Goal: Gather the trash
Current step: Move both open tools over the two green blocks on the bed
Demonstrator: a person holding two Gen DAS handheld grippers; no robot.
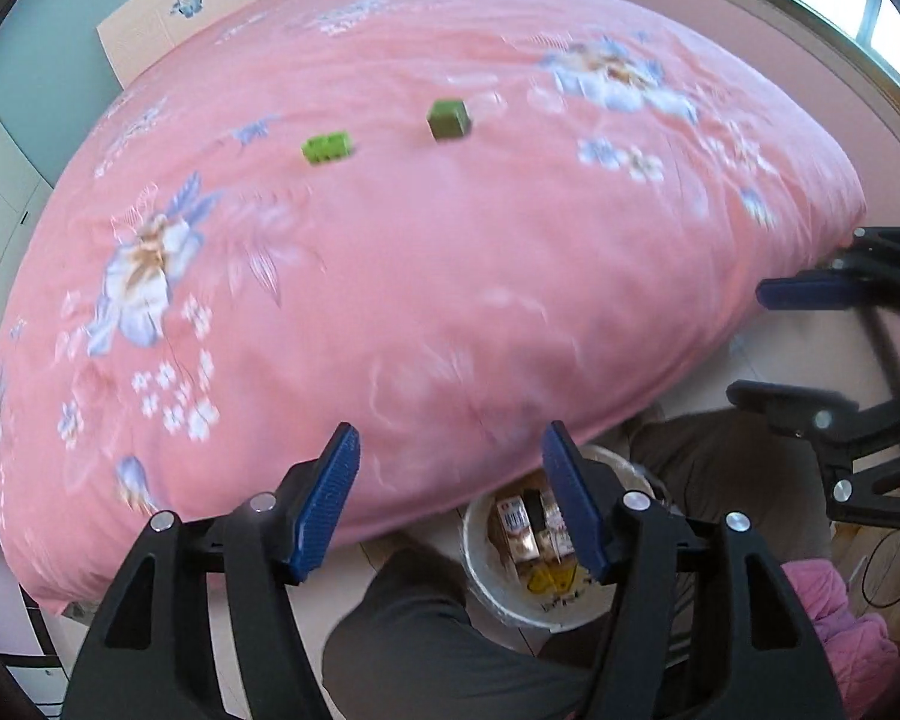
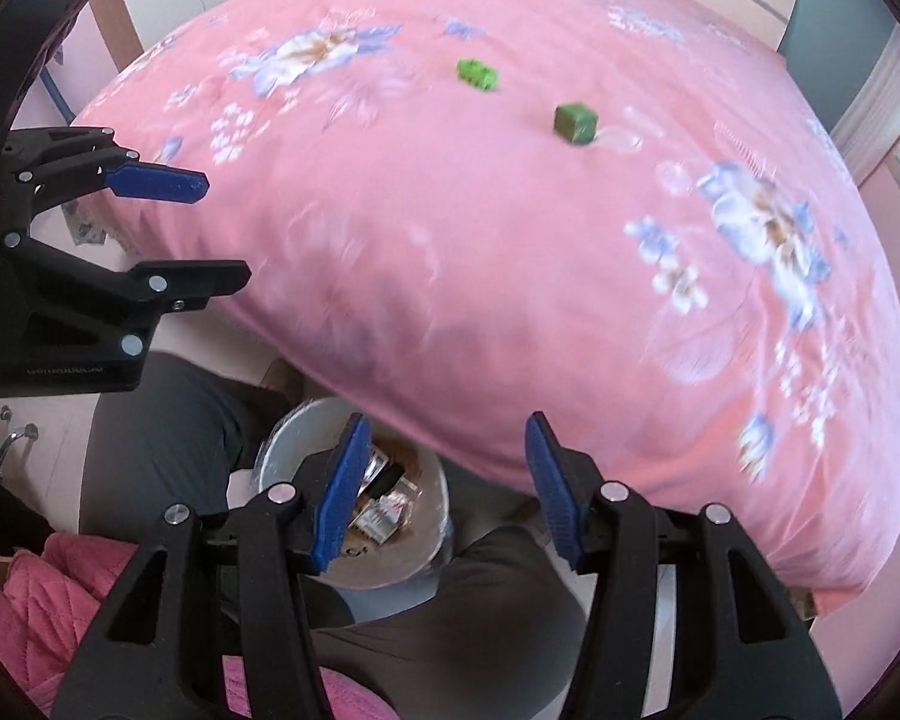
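- Pink floral quilt [image 1: 426, 276] covers the bed; a bright green piece [image 1: 326, 147] and a darker green cube [image 1: 449, 119] lie on it, near each other but apart.
- White bin [image 1: 492, 591] stands on the floor at the bed's edge, holding cartons [image 1: 519, 531].
- Left gripper [image 1: 450, 498] hangs over the bin, fingers apart, empty.
- Right gripper [image 2: 444, 480] also hangs there, fingers spread, empty.

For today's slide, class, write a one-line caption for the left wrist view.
Open left gripper above a trash bin beside a pink floral bed carrying two green items.
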